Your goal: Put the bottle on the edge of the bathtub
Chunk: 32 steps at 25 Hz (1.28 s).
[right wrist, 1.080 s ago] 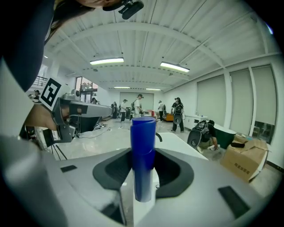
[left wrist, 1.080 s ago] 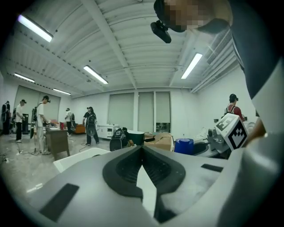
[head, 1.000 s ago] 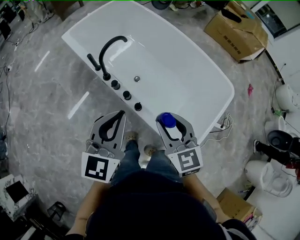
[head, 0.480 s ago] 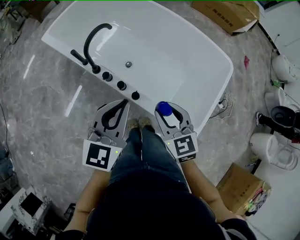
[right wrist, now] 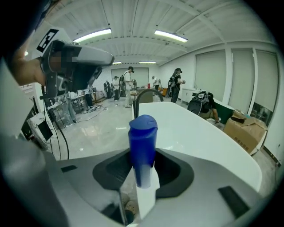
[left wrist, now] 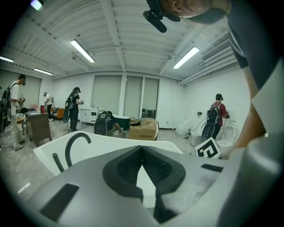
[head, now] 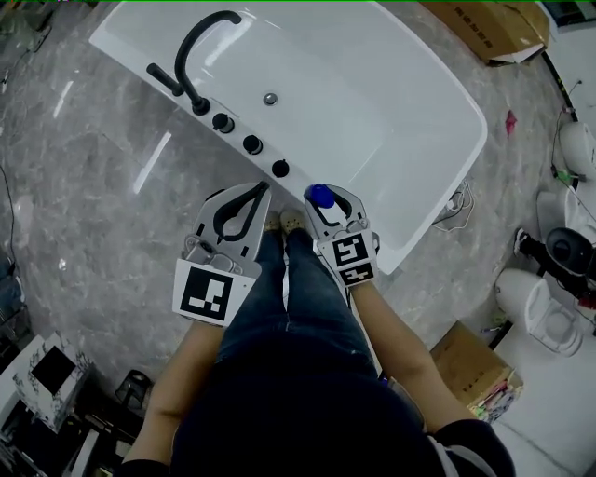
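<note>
The right gripper (head: 329, 199) is clamped on a bottle (head: 319, 195), its 2 jaws pressing the bottle's sides. In the right gripper view the bottle (right wrist: 142, 153) stands upright between the jaws, with a blue cap and upper part and a pale lower part that runs down past the pads. From the head view the blue cap sits right at the near edge of the white bathtub (head: 438, 200), towards the tub's right end and just right of the 3 black knobs (head: 251, 144) set along that rim. Whether the bottle's base touches the rim cannot be told.

The left gripper (head: 258, 192) is held just left of the right one, over the grey marbled floor (head: 84, 186) near the tub. Its jaws are together at the tips with nothing between them, as the left gripper view shows (left wrist: 142, 148). Each gripper carries a cube with square markers at its near end.

A black arched faucet (head: 200, 47) rises from the rim at the tub's far left, and a drain (head: 270, 98) shows in the tub's bottom. The person's legs in blue jeans (head: 298, 298) fill the near middle, with shoes close to the tub. A cardboard box (head: 484, 28) lies on the floor at the far right, another box (head: 466, 368) at the near right, and 2 white toilets (head: 554, 321) stand along the right side. Several people (left wrist: 73, 108) stand far off in the room.
</note>
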Tool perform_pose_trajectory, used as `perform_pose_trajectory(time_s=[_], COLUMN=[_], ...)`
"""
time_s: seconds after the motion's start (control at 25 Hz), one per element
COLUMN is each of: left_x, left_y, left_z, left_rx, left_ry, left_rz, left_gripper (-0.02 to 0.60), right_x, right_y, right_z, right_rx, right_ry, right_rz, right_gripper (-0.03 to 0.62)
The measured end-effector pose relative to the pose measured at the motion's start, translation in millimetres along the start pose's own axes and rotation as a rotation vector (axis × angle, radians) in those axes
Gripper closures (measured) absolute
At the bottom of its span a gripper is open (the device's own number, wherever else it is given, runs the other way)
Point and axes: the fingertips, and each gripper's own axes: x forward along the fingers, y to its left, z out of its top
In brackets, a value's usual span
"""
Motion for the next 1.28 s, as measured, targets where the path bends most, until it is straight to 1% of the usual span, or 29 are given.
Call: perform_pose_trajectory(time_s=[0.16,0.44,0.68,0.96,1.08,1.2,1.28], left_x=[0,-8,-15,-15,-15,-16,-17], left_y=[3,9,10,5,1,-4,-9], left_z=[-13,-30,-35,-37,-37,-32,-32], left_rx=[-0.011,-0.038,-0.048,-0.053,-0.052,-0.038,-0.036], left_ry=[0.02,0.05,0.059,0.062,0.078,0.057,0.067], left_rz=[0.023,0.08,0.11,0.11,0.104,0.099,0.095], left_gripper=[0.557,0.557,0.557,0.557,0.557,0.557,0.557], right_x=[30,70,76,76,68,53,40], right_y=[-2,-5,-3,5,7,7,8], right_z=[-21,-41,-49,-49,-41,-34,-29], right_rx=[-0.023,-0.11,-0.125,-0.17,-0.187,-0.185,-0.19], right_ry=[0.064,0.148,0.164,0.159,0.145,0.121,0.097], right_rz=[0.027,0.06,0.071,0.096,0.098,0.091,0.087], right_gripper=[0.427,0.427,0.427,0.427,0.413,0.398,0.396])
